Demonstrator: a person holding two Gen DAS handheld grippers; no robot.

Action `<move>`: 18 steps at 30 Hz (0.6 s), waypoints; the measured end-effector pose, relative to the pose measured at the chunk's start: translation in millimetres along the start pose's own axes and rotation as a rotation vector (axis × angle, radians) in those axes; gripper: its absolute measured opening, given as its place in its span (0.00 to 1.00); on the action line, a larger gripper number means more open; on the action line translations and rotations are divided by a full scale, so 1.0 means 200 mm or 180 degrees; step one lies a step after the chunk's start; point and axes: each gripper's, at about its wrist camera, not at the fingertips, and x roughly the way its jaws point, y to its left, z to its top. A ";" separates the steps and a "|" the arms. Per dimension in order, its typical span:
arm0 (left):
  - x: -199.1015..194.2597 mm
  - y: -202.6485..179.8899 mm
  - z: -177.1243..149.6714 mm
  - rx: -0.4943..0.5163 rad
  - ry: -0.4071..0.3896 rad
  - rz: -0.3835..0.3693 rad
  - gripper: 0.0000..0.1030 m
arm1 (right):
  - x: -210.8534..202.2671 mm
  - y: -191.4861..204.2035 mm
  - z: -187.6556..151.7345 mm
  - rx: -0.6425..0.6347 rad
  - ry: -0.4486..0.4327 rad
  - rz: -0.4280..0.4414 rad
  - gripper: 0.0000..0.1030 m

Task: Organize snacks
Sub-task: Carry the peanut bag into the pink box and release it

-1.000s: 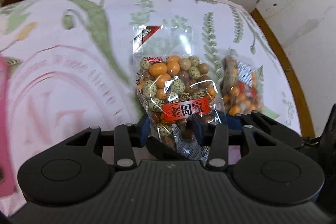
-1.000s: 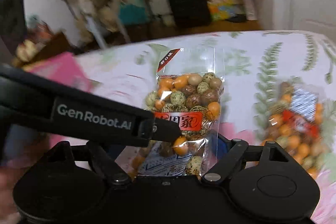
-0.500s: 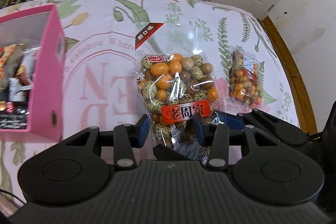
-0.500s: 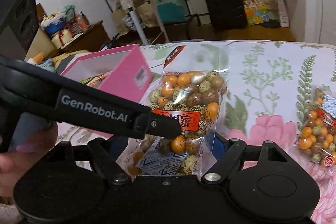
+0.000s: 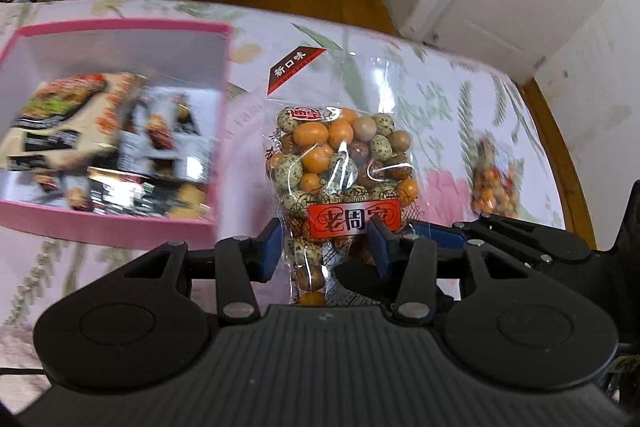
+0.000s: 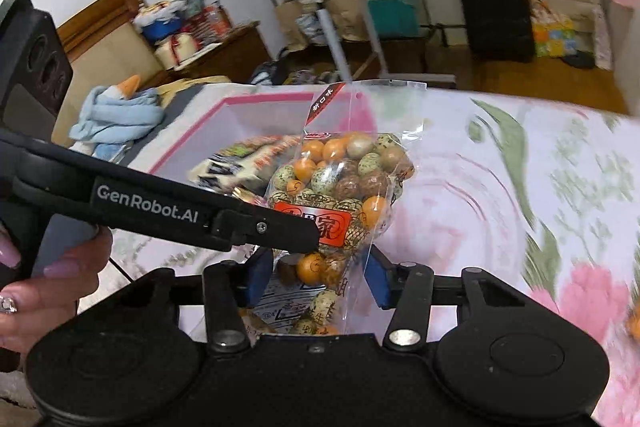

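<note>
Left wrist: two nut bags [image 5: 340,163], one pink box [image 5: 116,223]

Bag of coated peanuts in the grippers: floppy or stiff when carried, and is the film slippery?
Likely floppy: the bag of coated peanuts is thin clear film around loose round pieces, which probably shift. The glossy film looks slippery. The empty top flap stands up, so it is probably fairly crisp.

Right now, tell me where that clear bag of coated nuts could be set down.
Bare floral tablecloth lies between the pink cardboard box and the second nut bag. The box's far end is empty; its near half is crowded with packets.
</note>
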 end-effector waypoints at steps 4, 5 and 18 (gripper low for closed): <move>-0.11 0.14 0.09 -0.0143 -0.0228 0.0101 0.42 | 0.11 0.08 0.18 -0.0184 -0.0041 0.0142 0.52; -0.12 0.18 0.12 -0.0193 -0.0264 0.0122 0.42 | 0.15 0.11 0.22 -0.0248 -0.0044 0.0159 0.52; 0.08 0.56 0.36 -0.0452 -0.0168 0.0399 0.44 | 0.61 0.14 0.37 -0.0010 0.0249 0.0158 0.52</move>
